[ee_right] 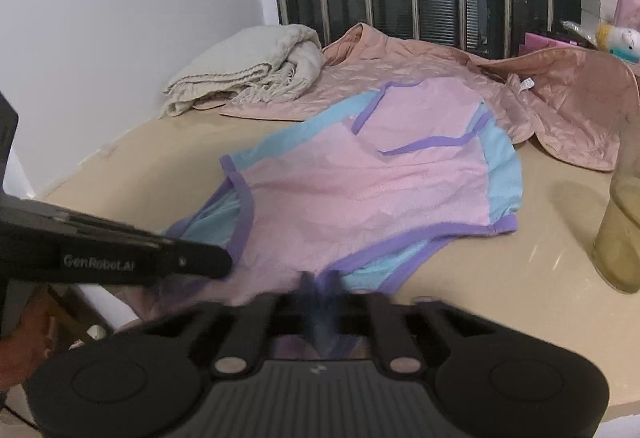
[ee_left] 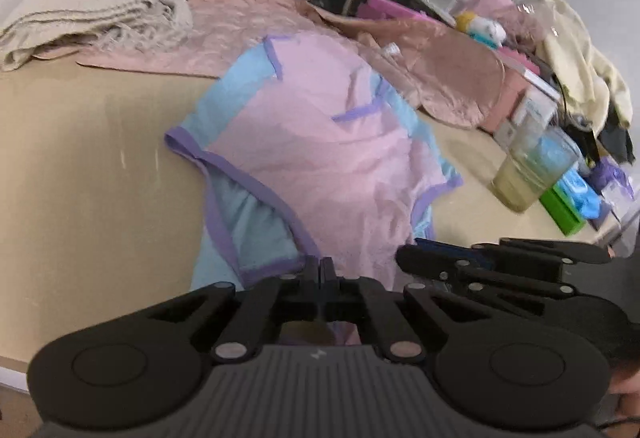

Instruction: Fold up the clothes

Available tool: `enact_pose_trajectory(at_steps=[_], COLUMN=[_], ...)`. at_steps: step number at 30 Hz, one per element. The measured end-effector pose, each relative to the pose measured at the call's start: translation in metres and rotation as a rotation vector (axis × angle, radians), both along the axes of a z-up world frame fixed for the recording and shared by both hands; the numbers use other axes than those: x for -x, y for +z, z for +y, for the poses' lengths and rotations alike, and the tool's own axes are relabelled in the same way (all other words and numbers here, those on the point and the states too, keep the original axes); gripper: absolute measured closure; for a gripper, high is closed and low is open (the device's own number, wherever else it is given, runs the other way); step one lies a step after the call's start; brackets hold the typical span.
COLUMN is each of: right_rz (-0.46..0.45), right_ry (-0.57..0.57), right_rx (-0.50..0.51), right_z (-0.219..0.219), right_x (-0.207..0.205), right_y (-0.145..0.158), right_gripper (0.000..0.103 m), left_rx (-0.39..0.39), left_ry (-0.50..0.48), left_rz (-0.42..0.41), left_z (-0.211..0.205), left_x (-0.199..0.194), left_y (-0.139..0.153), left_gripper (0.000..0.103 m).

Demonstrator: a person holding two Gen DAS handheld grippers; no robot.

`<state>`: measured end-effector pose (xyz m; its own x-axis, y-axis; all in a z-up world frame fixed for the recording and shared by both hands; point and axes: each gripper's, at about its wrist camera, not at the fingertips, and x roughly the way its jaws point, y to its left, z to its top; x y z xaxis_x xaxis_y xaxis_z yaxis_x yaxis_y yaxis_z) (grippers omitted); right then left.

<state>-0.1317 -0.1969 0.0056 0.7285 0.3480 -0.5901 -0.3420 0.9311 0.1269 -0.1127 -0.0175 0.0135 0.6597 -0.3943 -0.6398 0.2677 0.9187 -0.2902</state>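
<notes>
While the pink and blue garment (ee_right: 360, 190) lies spread on the table (ee_left: 80, 178), its length runs straight away from both tools toward the far clutter. The left hand-held gripper (ee_left: 322, 270) is pinched shut at the near purple hem; the right hand-held gripper (ee_right: 320, 290) is clamped on the same near edge, just beside it.

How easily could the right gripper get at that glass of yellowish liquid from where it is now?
Probably yes, but not freely: the right gripper is shut on the pink and blue garment. The glass stands on bare table to its right, nothing between.
</notes>
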Motion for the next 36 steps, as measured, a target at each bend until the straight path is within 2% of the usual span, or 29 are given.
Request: enact_pose_trajectory(at_steps=[7, 11, 15, 18, 20, 21, 22, 23, 24, 25, 28, 31, 33, 36], right_rz=[-0.078, -0.163, -0.250, -0.209, -0.136, -0.135, -0.142, -0.167, -0.171, -0.168, -0.129, -0.140, -0.175, -0.197], right_ry=[-0.011, -0.014, -0.038, -0.068, -0.114, -0.126, -0.134, -0.114, -0.076, -0.037, 0.102, 0.170, 0.148, 0.103], right_rx=[-0.058, -0.054, -0.037, 0.057, 0.122, 0.112, 0.094, 0.054, 0.021, -0.008, -0.020, 0.090, 0.185, 0.288], right_z=[-0.007, -0.009, -0.006, 0.007, 0.009, 0.003, -0.004, -0.016, -0.025, -0.033, -0.022, 0.011, 0.031, 0.049], right_x=[0.002, -0.015, -0.073, -0.144, -0.175, -0.171, -0.162, -0.143, -0.120, -0.098, -0.036, -0.010, -0.009, -0.016], right_y=[0.021, 0.048, 0.079, 0.077, 0.068, 0.069, 0.072, 0.075, 0.075, 0.074, 0.057, 0.036, 0.024, 0.010], right_gripper=[0.099, 0.100, 0.100, 0.097, 0.093, 0.093, 0.089, 0.084, 0.078, 0.066, 0.066, 0.069, 0.069, 0.072], left_rx=[0.112, 0.133, 0.108, 0.055, 0.042, 0.076, 0.111, 0.115, 0.084, 0.054, -0.071, -0.188, -0.219, -0.228], left_ry=[0.030, 0.049, 0.126, 0.241, 0.236, 0.196, 0.156, 0.111, 0.062, 0.012, -0.103, -0.064, -0.028, 0.004], left_rz=[-0.056, -0.148, -0.223, -0.191, -0.135, -0.143, -0.152, -0.165, -0.184, -0.203, -0.231, -0.207, -0.183, -0.168], left_z=[0.011, 0.015, 0.015, 0.019, 0.030, 0.039, 0.049, 0.052, 0.050, 0.047, 0.029, 0.011, 0.008, 0.007], left_x=[-0.006, -0.032, -0.084, -0.126, -0.130, -0.115, -0.099, -0.082, -0.062, -0.043, 0.000, -0.003, -0.012, -0.013], left_y=[0.021, 0.050, 0.074, 0.066, 0.058, 0.056, 0.054, 0.052, 0.049, 0.045, 0.031, 0.017, 0.011, 0.008], left_gripper=[0.103, 0.103, 0.103, 0.098, 0.098, 0.096, 0.092, 0.072, 0.051, 0.048, 0.048, 0.054, 0.086, 0.098])
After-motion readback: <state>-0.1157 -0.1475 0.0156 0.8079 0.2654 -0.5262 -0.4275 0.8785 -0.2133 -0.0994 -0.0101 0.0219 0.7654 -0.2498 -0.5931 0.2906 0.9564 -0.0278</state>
